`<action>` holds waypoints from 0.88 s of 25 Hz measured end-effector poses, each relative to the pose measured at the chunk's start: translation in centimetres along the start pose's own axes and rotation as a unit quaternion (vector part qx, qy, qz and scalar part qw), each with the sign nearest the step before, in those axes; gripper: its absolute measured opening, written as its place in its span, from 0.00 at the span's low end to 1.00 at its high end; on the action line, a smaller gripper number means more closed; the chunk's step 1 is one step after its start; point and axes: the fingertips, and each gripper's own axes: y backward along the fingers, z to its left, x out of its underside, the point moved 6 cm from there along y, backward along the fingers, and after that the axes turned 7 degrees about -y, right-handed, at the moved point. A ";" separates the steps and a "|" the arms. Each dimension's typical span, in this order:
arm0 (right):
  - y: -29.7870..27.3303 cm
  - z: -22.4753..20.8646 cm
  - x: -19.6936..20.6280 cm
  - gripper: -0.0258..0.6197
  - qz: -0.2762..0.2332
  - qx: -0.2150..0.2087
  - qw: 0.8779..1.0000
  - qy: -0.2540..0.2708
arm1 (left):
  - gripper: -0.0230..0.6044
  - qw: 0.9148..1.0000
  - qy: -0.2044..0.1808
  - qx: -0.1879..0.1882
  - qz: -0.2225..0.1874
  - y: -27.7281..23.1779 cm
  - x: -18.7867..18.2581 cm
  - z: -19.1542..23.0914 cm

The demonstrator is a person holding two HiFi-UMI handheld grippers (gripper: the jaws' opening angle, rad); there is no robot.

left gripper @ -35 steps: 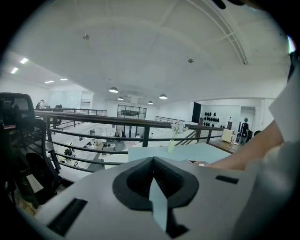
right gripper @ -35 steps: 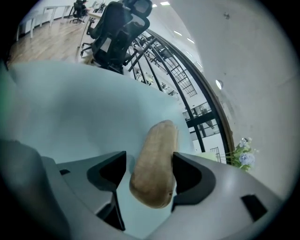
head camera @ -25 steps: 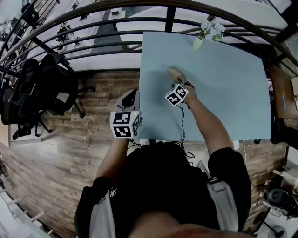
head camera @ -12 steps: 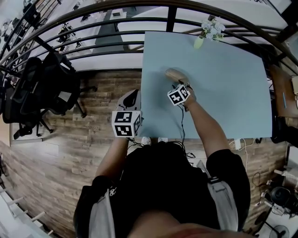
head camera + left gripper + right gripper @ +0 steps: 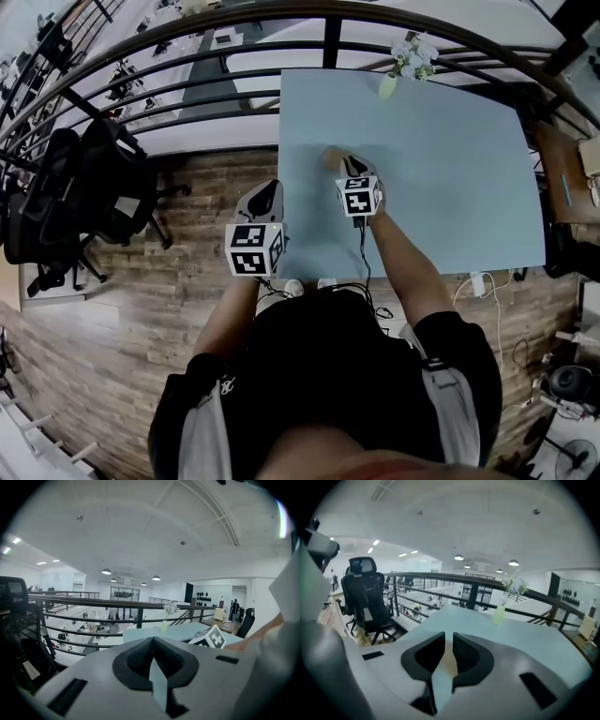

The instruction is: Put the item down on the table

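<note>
A tan oblong item (image 5: 330, 156) lies on the light blue table (image 5: 450, 178), near its left side. My right gripper (image 5: 353, 169) covers the item's near end. In the right gripper view its jaws (image 5: 448, 637) are closing and stand a narrow slit apart. A tan surface (image 5: 448, 662) shows through that slit, and I cannot tell whether the pads touch it. My left gripper (image 5: 264, 199) hangs left of the table edge, above the wooden floor. Its jaws (image 5: 152, 639) are shut with nothing between them.
A pale green vase of flowers (image 5: 398, 66) stands at the table's far edge, also seen as the vase (image 5: 499, 613). A dark railing (image 5: 187, 56) runs behind the table. Black office chairs (image 5: 75, 187) stand on the floor at the left. A wooden desk (image 5: 567, 178) adjoins the right side.
My right gripper has turned towards the tan item and now hides most of it. The left gripper has stayed where it was.
</note>
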 end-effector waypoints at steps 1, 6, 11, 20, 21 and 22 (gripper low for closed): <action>0.7 -0.1 -0.7 0.12 -0.026 0.003 1.000 -0.013 | 0.05 1.000 -0.001 0.002 -0.003 -0.1 -0.2 -0.1; 5.9 -0.5 -5.3 0.06 -0.138 0.018 0.988 -0.062 | 0.05 1.000 -0.005 0.012 -0.018 -0.6 -1.0 -0.5; 12.2 -1.4 -9.6 0.04 -0.236 0.041 0.968 -0.073 | 0.06 0.999 -0.011 0.023 -0.037 -1.2 -2.1 -1.2; 21.8 -3.1 -12.0 0.04 -0.325 0.090 0.938 -0.078 | 0.06 0.996 -0.023 0.055 -0.072 -2.3 -4.1 -4.0; 22.4 -3.2 -11.8 0.04 -0.326 0.098 0.937 -0.078 | 0.05 0.995 -0.024 0.059 -0.075 -2.4 -4.3 -4.3; 22.9 -3.3 -11.6 0.04 -0.326 0.105 0.936 -0.079 | 0.05 0.995 -0.025 0.062 -0.078 -2.5 -4.6 -4.6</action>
